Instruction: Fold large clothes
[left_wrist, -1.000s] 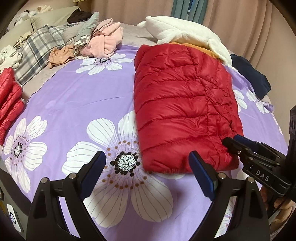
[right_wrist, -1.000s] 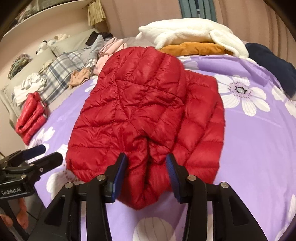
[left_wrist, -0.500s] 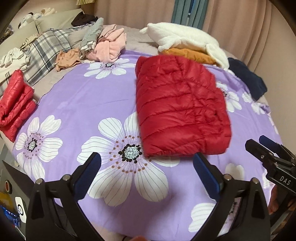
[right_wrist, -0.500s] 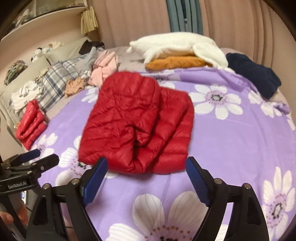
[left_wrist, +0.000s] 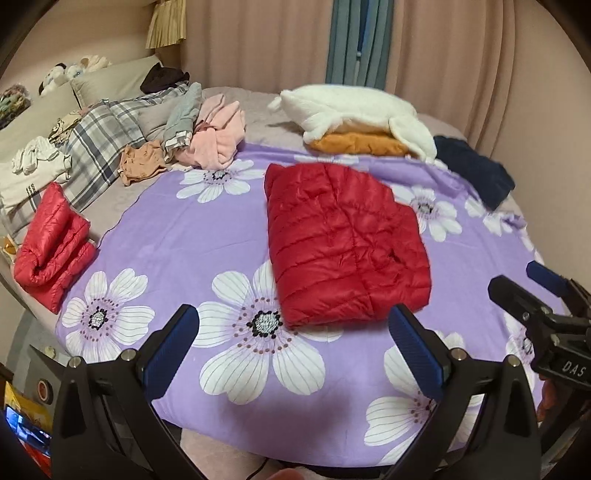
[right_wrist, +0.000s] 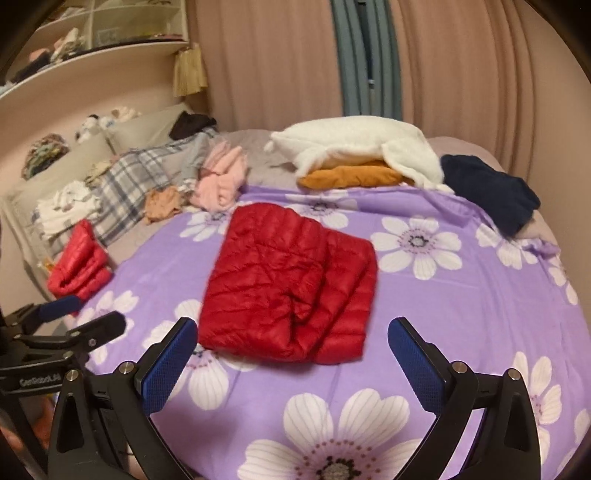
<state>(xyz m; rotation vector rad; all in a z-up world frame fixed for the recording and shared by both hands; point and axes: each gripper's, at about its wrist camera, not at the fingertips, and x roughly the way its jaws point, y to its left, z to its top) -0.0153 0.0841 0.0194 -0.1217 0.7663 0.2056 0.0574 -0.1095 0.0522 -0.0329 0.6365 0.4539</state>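
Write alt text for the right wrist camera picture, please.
A folded red puffer jacket lies on a purple flowered bedspread, beyond the open, empty right gripper. The left gripper shows at the left edge, and loose clothes are piled along the bed's far side.

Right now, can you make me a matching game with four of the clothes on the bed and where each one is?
Things:
1. red puffer jacket
2. white fluffy garment
3. navy garment
4. pink garment

Places:
A. draped over the orange garment
B. beside the plaid fabric pile
C. folded in the middle of the purple flowered sheet
D. at the bed's far right edge

Pairs: 1-C, 2-A, 3-D, 4-B
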